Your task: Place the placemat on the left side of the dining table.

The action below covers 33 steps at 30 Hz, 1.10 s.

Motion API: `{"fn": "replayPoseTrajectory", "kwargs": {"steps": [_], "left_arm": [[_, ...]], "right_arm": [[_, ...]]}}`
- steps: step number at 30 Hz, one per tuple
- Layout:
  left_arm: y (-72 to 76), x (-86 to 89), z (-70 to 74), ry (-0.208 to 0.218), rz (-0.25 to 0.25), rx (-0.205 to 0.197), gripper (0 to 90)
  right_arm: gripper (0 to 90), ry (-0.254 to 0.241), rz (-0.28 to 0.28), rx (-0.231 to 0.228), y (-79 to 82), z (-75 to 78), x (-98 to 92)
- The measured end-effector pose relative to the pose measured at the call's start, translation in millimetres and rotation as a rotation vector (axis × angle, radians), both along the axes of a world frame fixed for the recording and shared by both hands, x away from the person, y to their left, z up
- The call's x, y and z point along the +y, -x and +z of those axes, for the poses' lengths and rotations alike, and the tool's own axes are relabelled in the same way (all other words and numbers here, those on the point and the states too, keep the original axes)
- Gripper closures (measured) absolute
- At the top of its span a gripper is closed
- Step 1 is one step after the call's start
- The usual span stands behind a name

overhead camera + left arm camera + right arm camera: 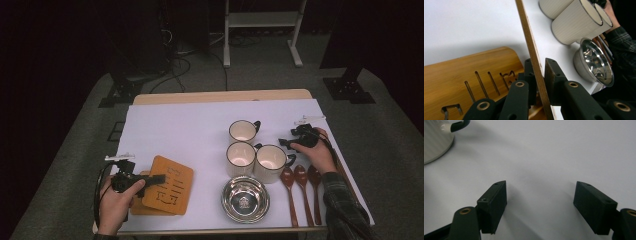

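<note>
Left gripper (540, 82) pinches the top wooden trivet (172, 183) by its edge — stiff, light, thin; right gripper (540, 206) gapes wide — holding nothing.

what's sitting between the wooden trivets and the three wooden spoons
The steel bowl, seen in the high view, lies between the wooden trivets and the spoons.

A thin wooden coaster (170, 184) with cut-out slots tilts up on edge at seven o'clock on the table, over a second flat coaster (461, 75).
</note>
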<state>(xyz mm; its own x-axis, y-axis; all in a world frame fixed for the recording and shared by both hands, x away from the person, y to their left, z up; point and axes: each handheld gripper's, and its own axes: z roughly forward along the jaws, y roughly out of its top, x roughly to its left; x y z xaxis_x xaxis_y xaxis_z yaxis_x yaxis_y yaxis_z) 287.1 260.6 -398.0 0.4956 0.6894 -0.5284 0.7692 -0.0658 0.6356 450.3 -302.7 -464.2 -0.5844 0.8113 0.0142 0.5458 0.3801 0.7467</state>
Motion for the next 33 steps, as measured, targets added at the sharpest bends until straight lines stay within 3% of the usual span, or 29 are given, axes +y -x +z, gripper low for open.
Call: {"fn": "replayPoseTrajectory", "kwargs": {"steps": [13,26,33], "left_arm": [[-3.3,-6.2,8.7,0.065,-0.036,-0.004,86.4],[-6.1,-14.6,18.2,0.044,-0.054,-0.042,86.6],[-9.5,-23.6,26.5,0.008,-0.064,-0.075,86.6]], "right_arm": [[25.1,0.000,0.000,0.000,0.0,0.0,-0.1],[25.2,-0.001,0.001,-0.001,-0.1,0.0,-0.2],[25.2,-0.001,0.001,0.000,-0.1,0.0,-0.2]]}}
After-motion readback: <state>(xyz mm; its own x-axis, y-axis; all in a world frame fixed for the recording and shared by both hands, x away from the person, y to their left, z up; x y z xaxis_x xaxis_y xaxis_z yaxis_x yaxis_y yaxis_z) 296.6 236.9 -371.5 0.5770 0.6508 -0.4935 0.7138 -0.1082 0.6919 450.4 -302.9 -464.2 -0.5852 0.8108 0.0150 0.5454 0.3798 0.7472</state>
